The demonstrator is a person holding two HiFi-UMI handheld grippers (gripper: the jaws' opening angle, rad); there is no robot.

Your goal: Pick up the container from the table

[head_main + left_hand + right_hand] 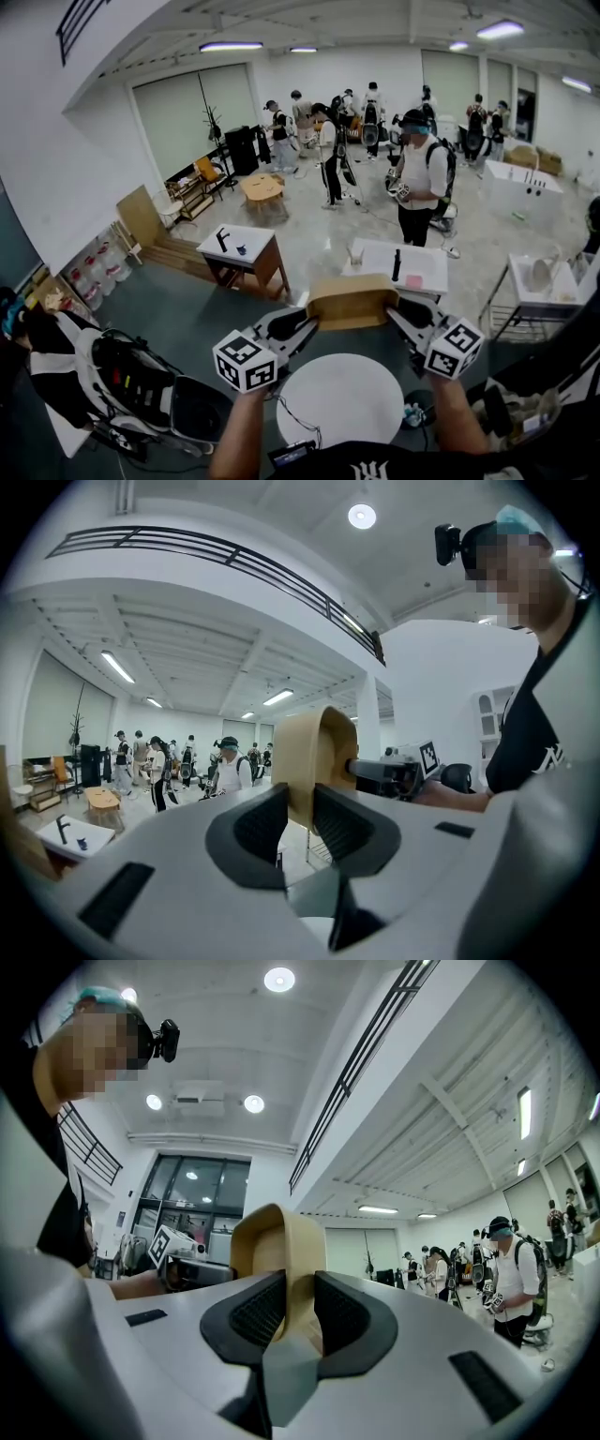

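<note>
Tan plastic rounded-corner container (352,302) is hanging in the air between my two grippers. It's sitting roughly level above the round white table (337,403), well clear of it and not touching.

Left gripper (307,325) is pinching the container's left end wall. In the left gripper view I'm seeing that wall running up between the ribbed black pads (258,827), with one pad pressing on each face.

Right gripper (396,314) is doing the same on the opposite end wall. The right gripper view is showing the tan rim sandwiched between its pads (258,1312), again with no gap on either side.

Both grippers are coming in from the sides, jaws pointing at each other across the container. Each gripper view is catching the other gripper just past the far wall. The container's hollow inside is showing in both gripper views, and I'm not making out anything in it.

My forearms are reaching in from the bottom of the head view, either side of the table.

Behind the container, small white tables (403,267) are standing on the floor. A group of people (375,122) is standing across the room.
</note>
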